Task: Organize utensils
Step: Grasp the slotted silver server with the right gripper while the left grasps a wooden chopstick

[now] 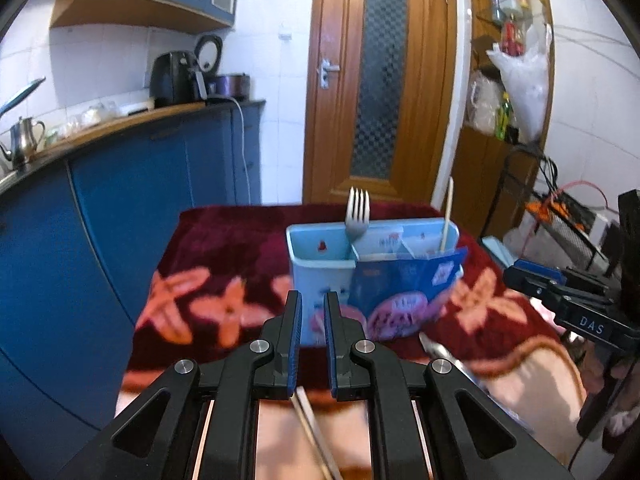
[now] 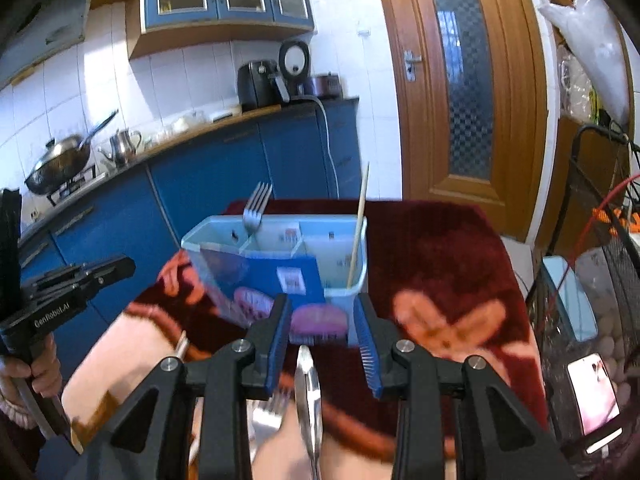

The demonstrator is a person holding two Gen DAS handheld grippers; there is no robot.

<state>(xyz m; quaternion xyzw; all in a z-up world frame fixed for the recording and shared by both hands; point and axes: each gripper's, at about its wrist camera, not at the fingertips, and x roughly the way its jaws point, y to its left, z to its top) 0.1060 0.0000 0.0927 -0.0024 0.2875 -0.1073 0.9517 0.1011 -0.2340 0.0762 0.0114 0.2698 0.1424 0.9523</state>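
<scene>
Maroon plush cloth with orange flowers covers the desk (image 1: 224, 240), a soft bed that keeps loose cutlery from sliding. Left claw (image 1: 313, 308) hovers low at the near edge, jaws narrowed to a slim gap with nothing between them; a pale chopstick (image 1: 316, 436) lies on the cloth beneath it, probably the next pick. Ahead stands the light-blue caddy (image 1: 320, 268), divided into compartments so types stay apart: a fork (image 1: 357, 216) stands tines-up against a divider near the middle, a single chopstick (image 1: 447, 216) leans in the right-hand compartment. A blue printed packet (image 1: 404, 292) leans on the caddy's front wall. Right claw (image 2: 323, 320) is spread wide and empty, aimed at the caddy; directly below it a steel spoon (image 2: 308, 392) lies handle-forward, with a second fork (image 2: 272, 412) just beside it on the left. Sorting looks partway done; three pieces remain on the cloth.
</scene>
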